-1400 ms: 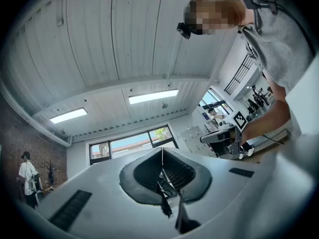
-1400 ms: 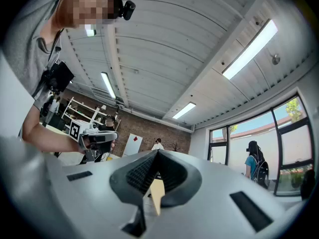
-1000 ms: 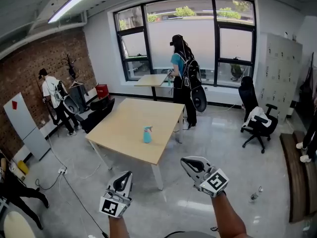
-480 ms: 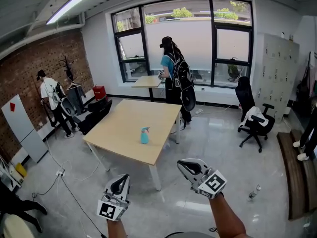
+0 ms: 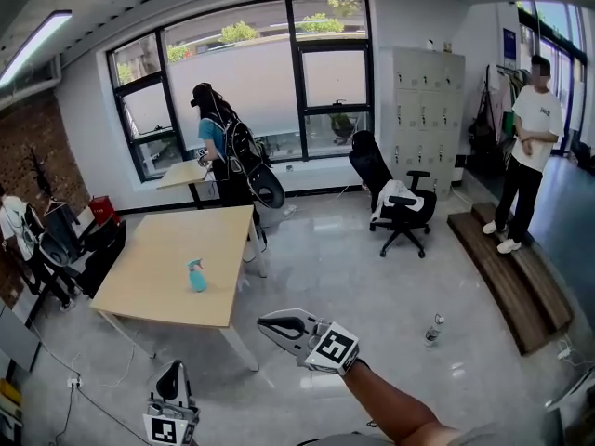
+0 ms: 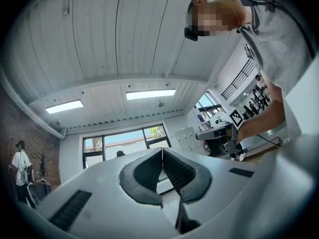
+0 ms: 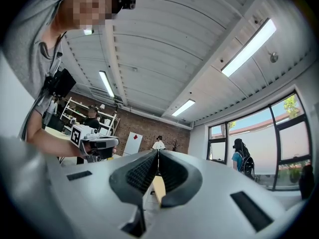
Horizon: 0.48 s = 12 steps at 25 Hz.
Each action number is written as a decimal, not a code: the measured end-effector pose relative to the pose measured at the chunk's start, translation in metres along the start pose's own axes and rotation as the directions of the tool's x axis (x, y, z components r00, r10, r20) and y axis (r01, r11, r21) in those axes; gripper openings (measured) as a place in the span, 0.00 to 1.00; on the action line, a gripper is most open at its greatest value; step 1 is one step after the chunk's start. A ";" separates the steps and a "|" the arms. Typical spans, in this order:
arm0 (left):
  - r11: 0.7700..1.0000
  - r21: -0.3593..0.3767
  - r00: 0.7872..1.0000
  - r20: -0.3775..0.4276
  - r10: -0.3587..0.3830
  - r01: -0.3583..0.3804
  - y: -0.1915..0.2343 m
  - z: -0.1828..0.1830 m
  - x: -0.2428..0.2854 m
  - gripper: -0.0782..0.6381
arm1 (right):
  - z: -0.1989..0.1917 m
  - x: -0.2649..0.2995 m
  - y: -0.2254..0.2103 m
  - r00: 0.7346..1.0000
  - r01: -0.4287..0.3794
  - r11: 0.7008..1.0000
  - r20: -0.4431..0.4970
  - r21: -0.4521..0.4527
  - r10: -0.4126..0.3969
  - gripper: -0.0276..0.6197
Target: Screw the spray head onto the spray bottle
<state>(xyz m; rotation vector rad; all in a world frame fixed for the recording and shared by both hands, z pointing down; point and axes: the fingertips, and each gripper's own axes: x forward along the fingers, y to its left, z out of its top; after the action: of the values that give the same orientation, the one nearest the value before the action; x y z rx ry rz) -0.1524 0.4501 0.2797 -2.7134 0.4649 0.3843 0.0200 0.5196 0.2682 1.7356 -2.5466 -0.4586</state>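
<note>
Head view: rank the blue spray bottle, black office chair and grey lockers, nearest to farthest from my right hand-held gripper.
1. Blue spray bottle, left, on the light wooden table.
2. Black office chair, right, mid-floor.
3. Grey lockers, against the far wall.

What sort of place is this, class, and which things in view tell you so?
Probably an office or lab workspace: a wooden table, a black swivel chair, and grey lockers beside large windows.
</note>
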 end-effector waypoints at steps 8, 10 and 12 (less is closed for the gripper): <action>1.000 0.001 0.999 0.029 -0.029 0.029 0.006 -0.025 0.013 0.12 | -0.013 0.002 -0.004 0.999 -0.002 1.000 -0.042 -0.023 0.001 0.05; 0.999 -0.018 0.999 0.020 -0.027 0.027 0.012 -0.032 0.018 0.12 | -0.019 0.013 -0.010 0.999 -0.008 1.000 -0.048 -0.018 0.007 0.05; 0.999 -0.037 1.000 0.017 -0.021 0.022 0.021 -0.039 0.022 0.12 | -0.028 0.027 -0.016 0.998 -0.021 1.000 -0.055 -0.005 0.021 0.05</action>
<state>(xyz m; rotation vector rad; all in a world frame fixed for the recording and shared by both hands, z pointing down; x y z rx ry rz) -0.1323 0.4105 0.3019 -2.7463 0.4279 0.4127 0.0292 0.4833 0.2874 1.6930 -2.5210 -0.4101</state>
